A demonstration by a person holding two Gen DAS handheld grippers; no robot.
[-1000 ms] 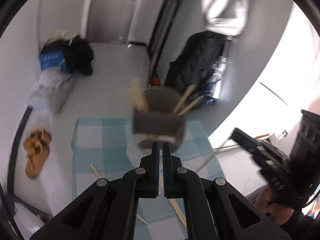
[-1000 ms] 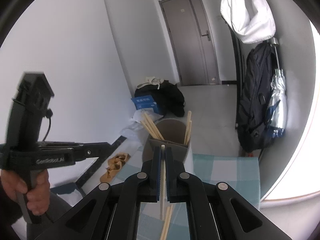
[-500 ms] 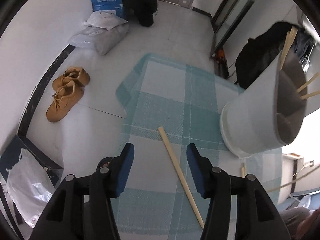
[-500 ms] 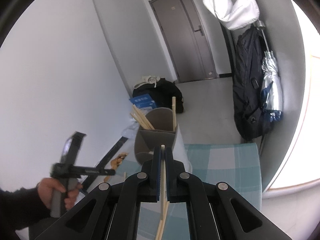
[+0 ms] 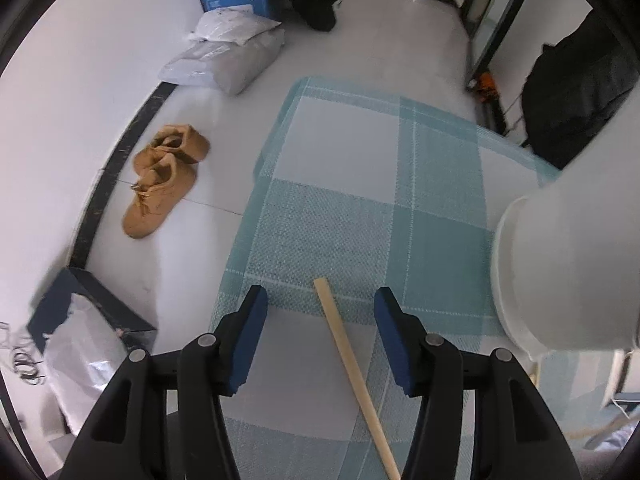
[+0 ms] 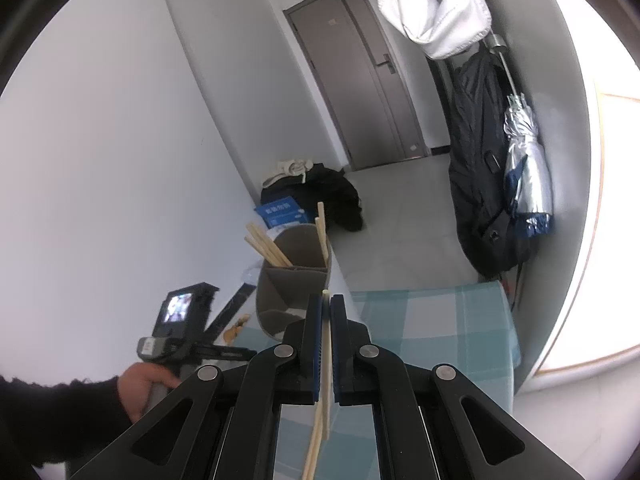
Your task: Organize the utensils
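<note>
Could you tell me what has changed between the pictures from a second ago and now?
The left gripper swung down from the holder toward the checked cloth; its jaws have just been opening, then closing slightly, and now straddle a loose chopstick without touching it. The right gripper stays shut on its chopstick, near the holder.

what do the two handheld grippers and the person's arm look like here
Both grippers are matte black, with angular linkage arms, silver round pivot pins and blue pads on the inner finger faces: left gripper, right gripper. From the right wrist view the left unit shows a small lit screen and a pistol handle. The left hand comes from a dark sleeve.
</note>
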